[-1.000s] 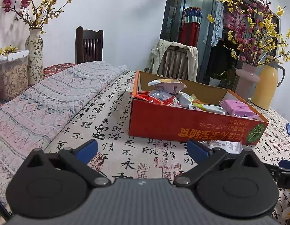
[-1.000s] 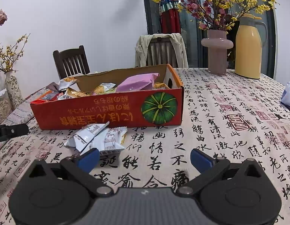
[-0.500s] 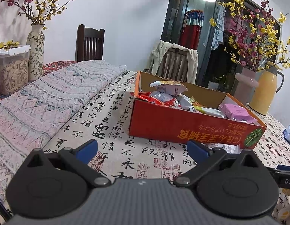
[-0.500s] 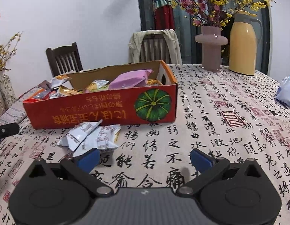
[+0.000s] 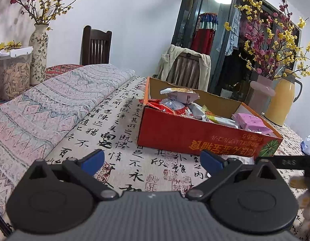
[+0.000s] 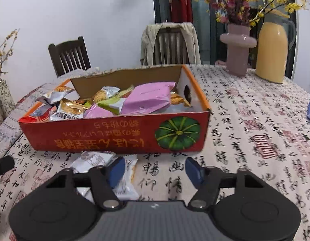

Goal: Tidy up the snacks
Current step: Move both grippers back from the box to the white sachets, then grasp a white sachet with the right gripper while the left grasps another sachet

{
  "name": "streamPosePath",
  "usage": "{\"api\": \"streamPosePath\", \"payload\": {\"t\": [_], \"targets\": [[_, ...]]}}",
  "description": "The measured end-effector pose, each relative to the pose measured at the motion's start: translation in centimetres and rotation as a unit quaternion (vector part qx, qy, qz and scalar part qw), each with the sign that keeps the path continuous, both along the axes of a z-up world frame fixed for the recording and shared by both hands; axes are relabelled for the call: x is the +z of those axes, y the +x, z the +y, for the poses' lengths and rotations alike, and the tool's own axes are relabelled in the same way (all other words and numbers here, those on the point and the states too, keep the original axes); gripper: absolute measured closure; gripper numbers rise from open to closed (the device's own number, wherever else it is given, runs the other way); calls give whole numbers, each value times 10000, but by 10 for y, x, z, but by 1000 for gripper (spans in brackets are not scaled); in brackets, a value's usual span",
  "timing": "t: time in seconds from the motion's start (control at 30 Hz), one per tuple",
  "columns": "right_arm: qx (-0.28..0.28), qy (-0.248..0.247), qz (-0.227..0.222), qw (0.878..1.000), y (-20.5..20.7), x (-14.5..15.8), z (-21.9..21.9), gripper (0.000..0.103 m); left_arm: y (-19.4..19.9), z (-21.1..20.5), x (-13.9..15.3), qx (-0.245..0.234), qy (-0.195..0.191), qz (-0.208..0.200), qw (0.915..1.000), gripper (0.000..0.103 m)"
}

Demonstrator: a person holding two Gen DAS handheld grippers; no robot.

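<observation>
My right gripper (image 6: 152, 171), jaws parted and empty, nears white packets (image 6: 98, 160) before the red box (image 6: 114, 138); I should centre first.

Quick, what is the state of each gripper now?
Left gripper: open, holding nothing.
Right gripper: open, narrower gap, holding nothing.

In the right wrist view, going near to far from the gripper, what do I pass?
Right gripper → white snack packets on the tablecloth → red cardboard box with a green pumpkin picture → pink snack bag inside the box → slatted chair draped with a beige jacket.
</observation>
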State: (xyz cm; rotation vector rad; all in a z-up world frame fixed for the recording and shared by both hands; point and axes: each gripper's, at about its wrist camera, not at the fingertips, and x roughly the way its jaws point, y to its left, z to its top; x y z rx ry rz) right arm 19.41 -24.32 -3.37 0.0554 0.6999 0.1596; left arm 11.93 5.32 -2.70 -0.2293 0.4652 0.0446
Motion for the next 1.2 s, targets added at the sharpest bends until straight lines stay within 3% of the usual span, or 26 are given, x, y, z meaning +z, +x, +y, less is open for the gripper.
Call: {"api": "streamPosePath", "payload": {"t": [0.3, 0.43, 0.6, 0.93, 1.2], "targets": [[355, -7, 191, 9992, 11, -7, 29, 39, -1, 2, 0, -46, -76, -40, 10000, 0], [480, -137, 235, 9985, 5, -10, 40, 27, -2, 2, 0, -66, -108, -65, 9999, 0], [643, -202, 144, 9976, -9, -7, 43, 20, -3, 3, 0, -90, -146, -88, 9998, 0], [1090, -498, -84, 9928, -43, -1, 44, 12, -5, 4, 0, -135, -194, -116, 9997, 0], [976, -661, 143, 9929, -24, -17, 43, 10, -5, 4, 0, -136, -198, -113, 9996, 0]]}}
